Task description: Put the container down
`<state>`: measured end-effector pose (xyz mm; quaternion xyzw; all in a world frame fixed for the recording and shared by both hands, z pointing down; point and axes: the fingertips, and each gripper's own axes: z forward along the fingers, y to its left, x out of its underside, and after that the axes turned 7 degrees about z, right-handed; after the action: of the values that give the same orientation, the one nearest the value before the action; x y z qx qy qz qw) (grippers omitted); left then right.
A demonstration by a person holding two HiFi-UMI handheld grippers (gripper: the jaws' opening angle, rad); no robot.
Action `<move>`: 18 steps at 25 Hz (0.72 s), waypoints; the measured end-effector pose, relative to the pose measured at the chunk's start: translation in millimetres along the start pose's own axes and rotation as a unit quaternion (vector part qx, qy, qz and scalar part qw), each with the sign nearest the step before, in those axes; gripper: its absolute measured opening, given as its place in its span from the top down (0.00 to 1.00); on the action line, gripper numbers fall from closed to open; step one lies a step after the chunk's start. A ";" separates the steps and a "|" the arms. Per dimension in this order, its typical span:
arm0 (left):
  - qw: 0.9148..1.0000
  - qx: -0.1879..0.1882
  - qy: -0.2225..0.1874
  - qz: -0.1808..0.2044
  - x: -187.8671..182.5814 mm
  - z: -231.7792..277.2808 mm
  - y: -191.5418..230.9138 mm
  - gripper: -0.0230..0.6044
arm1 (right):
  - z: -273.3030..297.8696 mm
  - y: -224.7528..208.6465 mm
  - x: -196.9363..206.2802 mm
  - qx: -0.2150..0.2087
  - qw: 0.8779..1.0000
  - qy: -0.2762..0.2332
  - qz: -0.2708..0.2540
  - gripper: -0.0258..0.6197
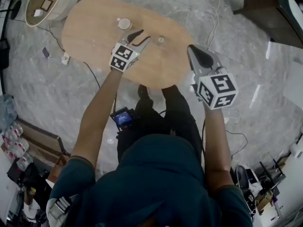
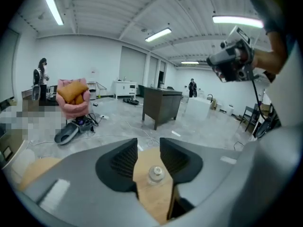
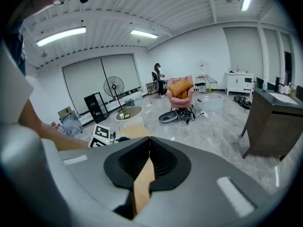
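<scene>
An oval wooden table [image 1: 94, 27] lies below me. On it stand a white round container [image 1: 124, 23] and a smaller pale round thing [image 1: 161, 39]. My left gripper [image 1: 140, 37] hangs above the table's middle, jaws open and empty. Looking along those jaws, I see a small clear container [image 2: 155, 174] with a pale lid standing upright on the wood well beneath them, untouched. My right gripper [image 1: 199, 56] hovers off the table's right edge, its jaws shut with nothing in them; the pads meet in the right gripper view [image 3: 149, 145]. The right gripper [image 2: 232, 60] also shows high in the left gripper view.
A round beige tub [image 1: 47, 4] stands on the floor at the far left. Cables [image 1: 213, 18] trail over the marble floor. Farther off are a dark cabinet [image 2: 161, 105], a pink chair [image 2: 71, 98] and a standing fan [image 3: 113, 86]. A person [image 2: 41, 77] stands in the distance.
</scene>
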<state>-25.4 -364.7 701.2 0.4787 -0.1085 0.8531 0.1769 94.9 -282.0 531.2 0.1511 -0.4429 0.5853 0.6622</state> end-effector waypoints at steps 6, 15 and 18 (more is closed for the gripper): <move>0.997 -0.033 -0.064 -0.014 -84.0 -100.3 22.9 0.94 | -37.7 47.5 -46.4 -0.014 0.998 -0.050 -0.020 0.94; 0.988 -0.068 -0.140 -0.018 -191.7 -259.3 30.8 0.97 | -99.3 126.5 -116.3 -0.025 0.990 -0.128 -0.048 0.95; 0.983 -0.081 -0.167 -0.013 -226.1 -303.9 25.4 0.97 | -124.8 145.0 -137.6 -0.031 0.986 -0.151 -0.058 0.95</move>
<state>-164.0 -325.0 349.9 0.5996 -0.1988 0.7474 0.2057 24.9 -241.6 309.8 0.2427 -0.5456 0.5027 0.6251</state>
